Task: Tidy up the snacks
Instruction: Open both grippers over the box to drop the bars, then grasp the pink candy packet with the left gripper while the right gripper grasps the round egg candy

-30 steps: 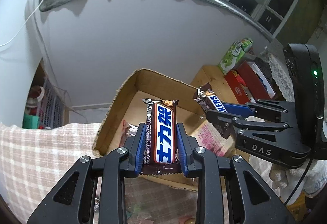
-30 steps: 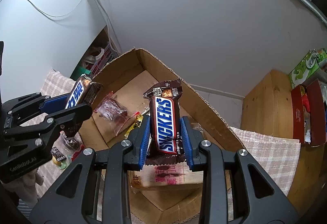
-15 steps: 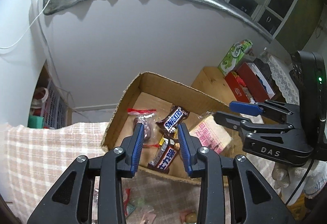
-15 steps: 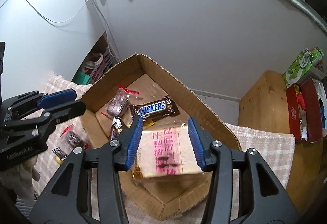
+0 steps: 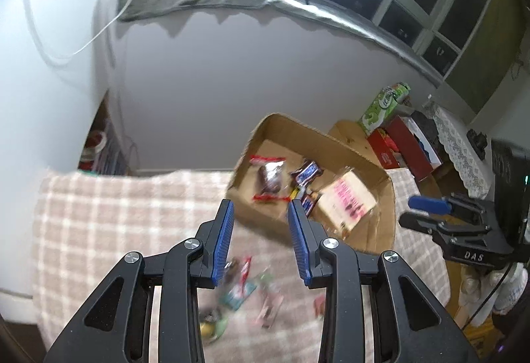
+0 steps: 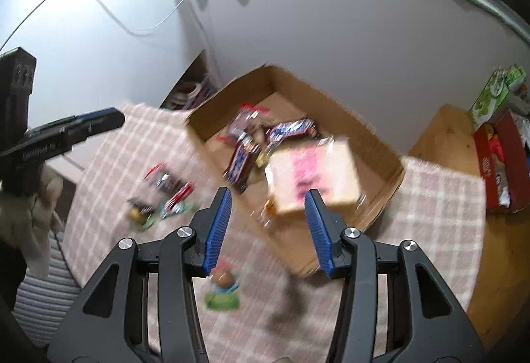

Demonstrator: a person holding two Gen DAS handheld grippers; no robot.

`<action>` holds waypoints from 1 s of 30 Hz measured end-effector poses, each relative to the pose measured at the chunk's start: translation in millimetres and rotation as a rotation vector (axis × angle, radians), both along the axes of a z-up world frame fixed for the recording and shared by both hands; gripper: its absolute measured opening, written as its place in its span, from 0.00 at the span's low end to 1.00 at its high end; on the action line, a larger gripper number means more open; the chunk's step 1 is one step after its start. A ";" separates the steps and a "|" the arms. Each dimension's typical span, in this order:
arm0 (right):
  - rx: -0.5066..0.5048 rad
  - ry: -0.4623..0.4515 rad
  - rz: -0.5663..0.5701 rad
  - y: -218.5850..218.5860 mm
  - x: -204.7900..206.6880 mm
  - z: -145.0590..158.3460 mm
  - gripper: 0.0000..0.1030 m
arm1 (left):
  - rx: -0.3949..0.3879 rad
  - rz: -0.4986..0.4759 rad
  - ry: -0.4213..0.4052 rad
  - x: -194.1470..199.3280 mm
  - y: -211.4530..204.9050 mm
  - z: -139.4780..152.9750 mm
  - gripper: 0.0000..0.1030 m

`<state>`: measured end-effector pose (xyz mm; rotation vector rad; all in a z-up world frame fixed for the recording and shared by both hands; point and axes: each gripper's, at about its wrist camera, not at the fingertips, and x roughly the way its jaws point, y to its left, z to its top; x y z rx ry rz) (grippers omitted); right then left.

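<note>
A cardboard box (image 5: 331,141) (image 6: 381,144) stands on a checked cloth. Inside lie two Snickers bars (image 5: 309,171) (image 6: 291,129), a red-edged snack bag (image 5: 270,179) and a pale pack with pink print (image 5: 346,200) (image 6: 313,177). My left gripper (image 5: 260,213) is open and empty, held above the cloth short of the box. My right gripper (image 6: 268,202) is open and empty, above the box's near edge. Several small wrapped snacks (image 5: 245,283) (image 6: 165,194) lie loose on the cloth.
A wooden side table (image 6: 444,131) with red boxes (image 6: 497,157) and a green carton (image 5: 384,106) stands to the right. A white wall (image 5: 232,74) rises behind the box. A wire basket (image 5: 102,160) sits on the floor at the left.
Both grippers have opened and dropped their Snickers bars into the box. Both have since pulled back and up, so more of the cloth and loose snacks shows.
</note>
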<state>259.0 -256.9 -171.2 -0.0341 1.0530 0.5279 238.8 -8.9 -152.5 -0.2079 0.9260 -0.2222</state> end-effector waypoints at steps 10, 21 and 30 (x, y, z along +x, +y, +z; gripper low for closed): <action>0.001 0.127 0.101 22.6 -54.3 -47.0 0.47 | -0.017 -0.014 0.116 -44.4 0.8 -48.9 0.31; -0.064 0.193 0.179 50.7 -58.1 -99.1 0.47 | 0.001 -0.144 0.218 -60.0 -41.5 -103.5 0.31; -0.129 0.201 0.190 55.8 -56.9 -111.2 0.47 | 0.045 -0.189 0.244 -52.5 -51.3 -127.3 0.31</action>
